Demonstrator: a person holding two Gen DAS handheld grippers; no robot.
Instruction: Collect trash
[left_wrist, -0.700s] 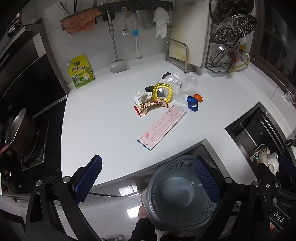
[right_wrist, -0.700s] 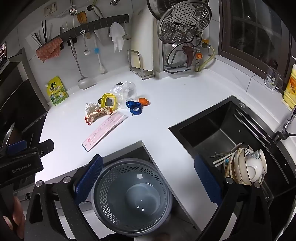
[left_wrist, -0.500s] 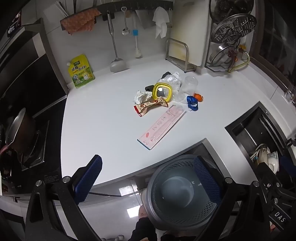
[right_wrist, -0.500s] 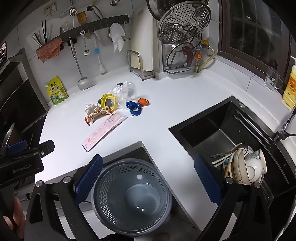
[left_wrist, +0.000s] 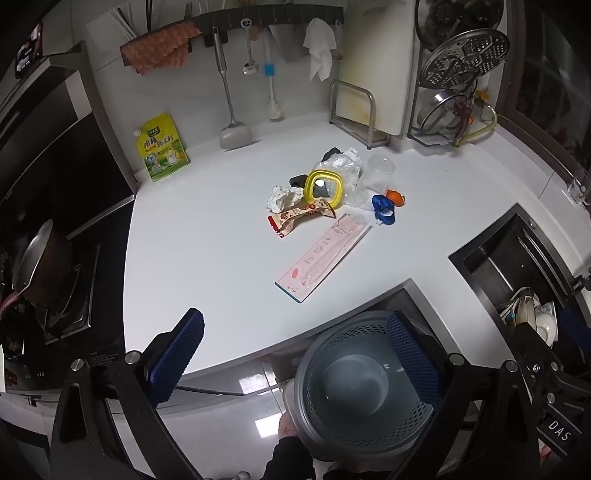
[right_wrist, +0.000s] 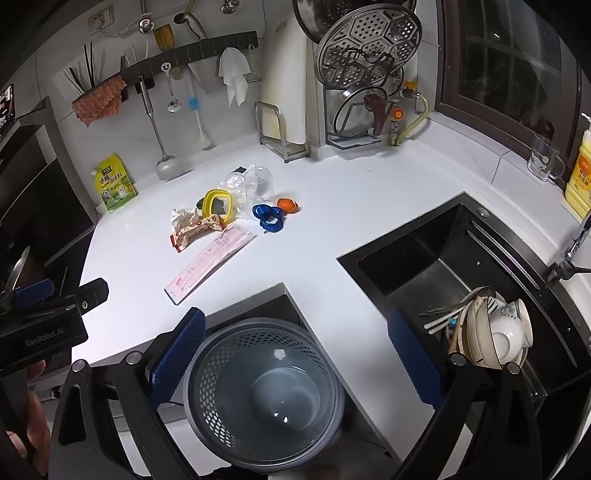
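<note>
Both claws are spread wide with nothing in them: left claw (left_wrist: 295, 356), right claw (right_wrist: 295, 356). Just below them sits the grey mesh bin (right_wrist: 264, 391), tucked in the surface's (left_wrist: 207, 236) near notch. The trash is farther back mid-surface: pink package (left_wrist: 323, 253), snack wrapper (left_wrist: 299, 216), yellow lid (left_wrist: 324, 185), blue scrap (left_wrist: 383, 209).

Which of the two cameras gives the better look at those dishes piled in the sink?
The right wrist view: the dishes sit in plain sight in the black sink, bowls and utensils distinguishable. In the left wrist view the dishes are squeezed against the right edge, partly hidden.
</note>
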